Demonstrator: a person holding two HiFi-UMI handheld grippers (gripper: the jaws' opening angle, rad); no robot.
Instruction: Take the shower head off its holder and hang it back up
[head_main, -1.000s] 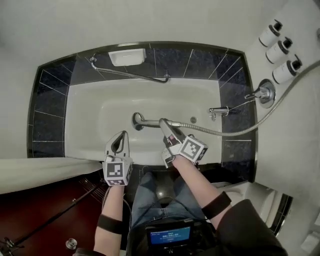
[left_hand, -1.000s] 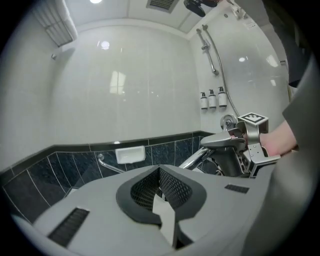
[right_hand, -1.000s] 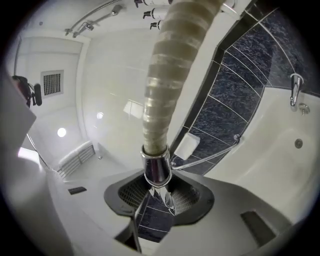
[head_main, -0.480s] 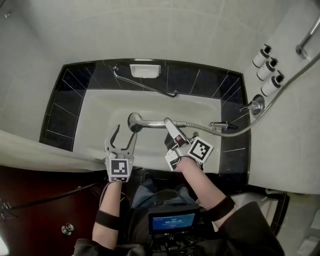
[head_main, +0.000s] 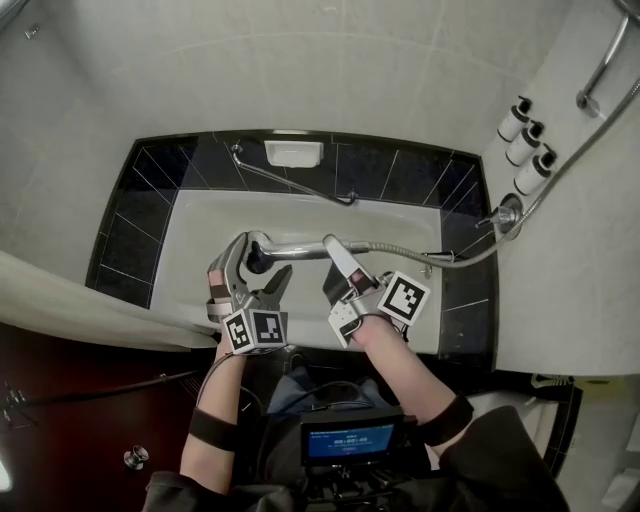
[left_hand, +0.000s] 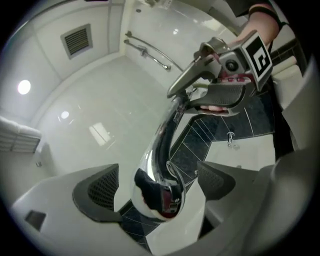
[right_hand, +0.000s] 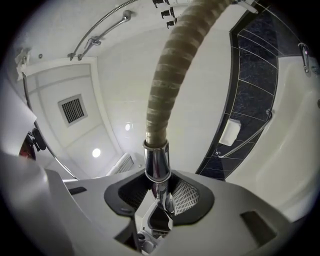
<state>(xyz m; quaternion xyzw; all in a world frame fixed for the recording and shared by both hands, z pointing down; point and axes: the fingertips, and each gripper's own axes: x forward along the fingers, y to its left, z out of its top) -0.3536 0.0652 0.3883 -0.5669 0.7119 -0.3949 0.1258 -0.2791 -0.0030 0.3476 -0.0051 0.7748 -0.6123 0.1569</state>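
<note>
The chrome shower head (head_main: 298, 250) lies level above the tub, its round head (left_hand: 157, 197) toward the left. My right gripper (head_main: 338, 266) is shut on the handle's end (right_hand: 157, 167), where the ribbed metal hose (right_hand: 170, 65) joins it. The hose (head_main: 470, 262) runs right and up the wall. My left gripper (head_main: 260, 262) has just been opening and now stands wide. The round head sits between its pads (left_hand: 97, 192) with a gap on each side. The left gripper view shows the right gripper (left_hand: 220, 87) clamped on the handle. No holder is in view.
Below lies the white bathtub (head_main: 400, 225) with its dark tiled surround, a grab bar (head_main: 290, 178) and a soap dish (head_main: 293, 153). Three bottles (head_main: 527, 147), the valve (head_main: 505, 213) and the spout (head_main: 440, 257) are on the right wall. A rail (head_main: 600, 65) runs higher up. The curtain (head_main: 90, 300) hangs left.
Both grippers have risen with the shower head. The left gripper's jaws went from shut to wide open, rolled, and moved in around the round head. The right grip is unchanged.
</note>
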